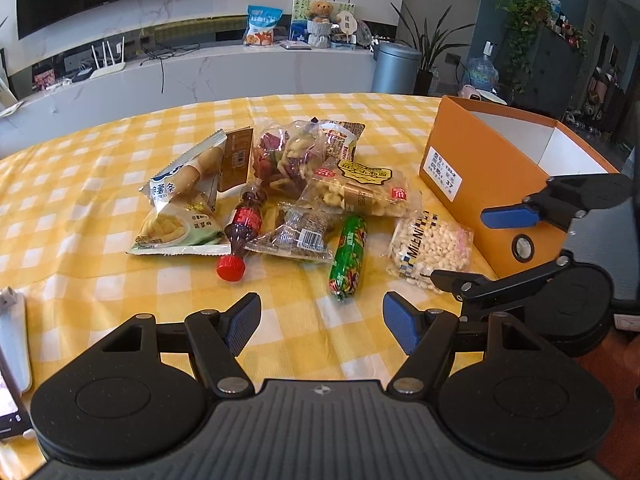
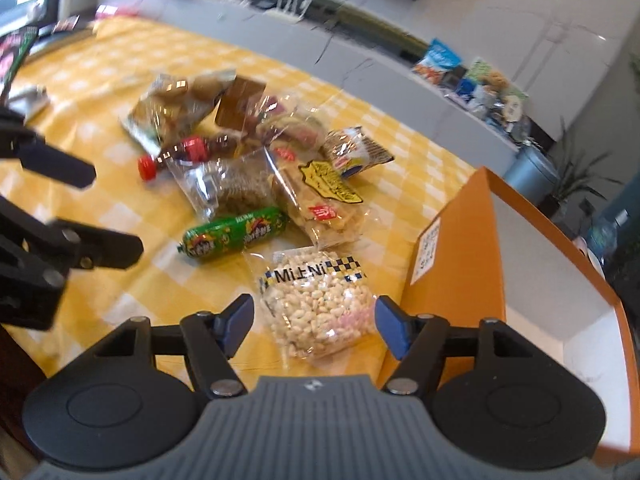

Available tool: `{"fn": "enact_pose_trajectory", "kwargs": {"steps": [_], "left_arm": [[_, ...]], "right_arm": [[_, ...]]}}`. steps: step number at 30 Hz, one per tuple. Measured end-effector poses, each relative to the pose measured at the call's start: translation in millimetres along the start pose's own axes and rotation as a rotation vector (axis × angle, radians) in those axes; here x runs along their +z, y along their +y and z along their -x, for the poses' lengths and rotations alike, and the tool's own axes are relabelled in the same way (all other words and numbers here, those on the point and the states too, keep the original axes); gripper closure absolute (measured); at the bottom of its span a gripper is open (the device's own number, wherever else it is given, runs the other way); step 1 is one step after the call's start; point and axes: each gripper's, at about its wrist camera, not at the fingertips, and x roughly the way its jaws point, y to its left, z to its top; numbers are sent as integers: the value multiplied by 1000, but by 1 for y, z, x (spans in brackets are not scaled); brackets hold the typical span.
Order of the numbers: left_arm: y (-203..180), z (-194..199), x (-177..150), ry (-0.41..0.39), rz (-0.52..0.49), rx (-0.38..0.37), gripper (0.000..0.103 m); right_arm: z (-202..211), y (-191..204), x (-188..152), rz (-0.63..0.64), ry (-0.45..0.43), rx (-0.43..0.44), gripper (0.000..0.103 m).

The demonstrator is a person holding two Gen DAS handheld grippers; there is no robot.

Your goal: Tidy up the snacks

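Bright daylight; right wrist view blurred, edges warped.

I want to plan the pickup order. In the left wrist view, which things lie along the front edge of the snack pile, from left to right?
Green-white chip bag → small cola bottle → green sausage stick → clear puffed-rice bag → orange box.

teddy bear, router, bin, houseplant

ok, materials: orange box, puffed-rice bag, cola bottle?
Orange box: looks like matte cardboard, with white inner walls, folded edges and a paper label. Puffed-rice bag: clear glossy plastic film, with glare and the contents visible. Cola bottle: probably clear plastic, shiny, with a red screw cap.
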Motion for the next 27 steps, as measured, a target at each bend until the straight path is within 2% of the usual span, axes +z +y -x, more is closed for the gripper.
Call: {"fn": "enact_pose_trajectory", "kwargs": {"steps": [4, 7, 14, 20, 24, 26, 27], "left_arm": [[0, -10, 7, 17, -14, -14, 21], [0, -18, 11, 31, -30, -20, 21], [2, -31, 23, 26, -54, -50, 21], [-5, -47, 43, 3, -211, -29, 21], [-8, -65, 57, 3, -311, -49, 21], [-8, -79, 62, 22, -355, -48, 25], [-8, -84, 65, 24, -373, -46, 30]], "right_arm": [[-17, -5, 8, 37, 64, 33, 36], [-26, -5, 13, 47, 101, 65, 28], [-44, -7, 19, 37, 147, 81, 28], [-39, -14, 29, 68, 136, 84, 29], [-37, -18, 33, 89, 143, 99, 30], [-39, -18, 32, 103, 147, 99, 30], [-40, -18, 32, 105, 150, 101, 30]]}}
